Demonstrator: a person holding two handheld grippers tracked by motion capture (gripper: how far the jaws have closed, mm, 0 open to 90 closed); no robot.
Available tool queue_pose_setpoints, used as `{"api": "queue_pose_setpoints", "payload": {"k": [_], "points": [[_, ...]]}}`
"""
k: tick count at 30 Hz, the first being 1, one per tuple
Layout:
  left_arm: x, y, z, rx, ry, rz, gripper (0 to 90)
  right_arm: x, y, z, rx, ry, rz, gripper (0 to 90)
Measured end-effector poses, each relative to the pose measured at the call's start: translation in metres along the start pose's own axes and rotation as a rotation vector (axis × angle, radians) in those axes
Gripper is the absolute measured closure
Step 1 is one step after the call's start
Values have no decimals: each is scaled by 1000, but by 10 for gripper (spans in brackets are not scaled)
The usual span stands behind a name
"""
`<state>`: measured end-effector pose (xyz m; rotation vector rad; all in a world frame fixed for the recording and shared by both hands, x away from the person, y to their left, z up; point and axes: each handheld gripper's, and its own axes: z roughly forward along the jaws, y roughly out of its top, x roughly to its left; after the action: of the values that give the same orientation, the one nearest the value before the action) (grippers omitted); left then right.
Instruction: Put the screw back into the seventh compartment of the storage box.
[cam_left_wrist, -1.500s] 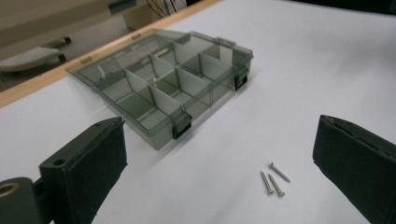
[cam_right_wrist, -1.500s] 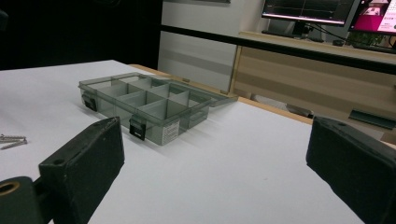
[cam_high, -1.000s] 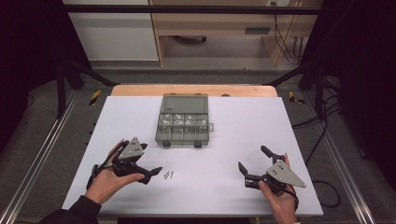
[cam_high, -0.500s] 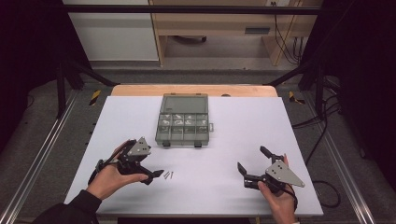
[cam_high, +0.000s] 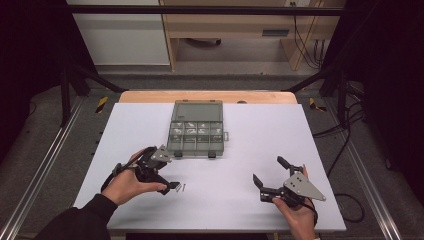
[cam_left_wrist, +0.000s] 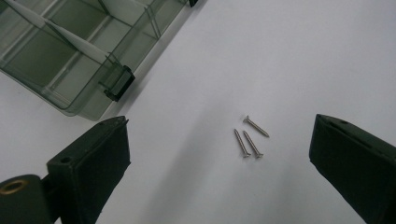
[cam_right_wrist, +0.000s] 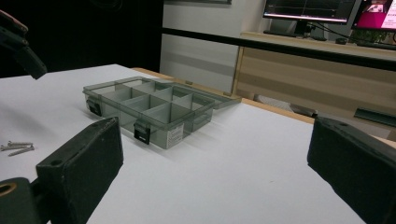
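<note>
Left gripper (cam_left_wrist: 219, 154), jaws apart, hovers over three small silver screws (cam_left_wrist: 250, 138) beside a smoky transparent compartment box (cam_high: 196, 128); right gripper (cam_high: 270, 174) likewise gapes above the bench (cam_high: 240, 165); box's label unreadable.

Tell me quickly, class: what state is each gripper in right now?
Left gripper: open, holding nothing, jaws either side of three screws.
Right gripper: open, holding nothing, facing the box.

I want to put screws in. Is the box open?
Open: the box has its lid folded flat behind it, with compartments uncovered.
</note>
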<state>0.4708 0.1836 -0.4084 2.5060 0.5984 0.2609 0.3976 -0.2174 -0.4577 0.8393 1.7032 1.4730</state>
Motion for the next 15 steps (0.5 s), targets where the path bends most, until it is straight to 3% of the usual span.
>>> {"api": "queue_pose_setpoints", "payload": {"k": [7,15], "points": [[2,4,5,71,12,31,90,0,0,-1,-5,-4,3,35],[2,5,13,112,20,28,121,-1,0,-1,0,-9,5,35]]}}
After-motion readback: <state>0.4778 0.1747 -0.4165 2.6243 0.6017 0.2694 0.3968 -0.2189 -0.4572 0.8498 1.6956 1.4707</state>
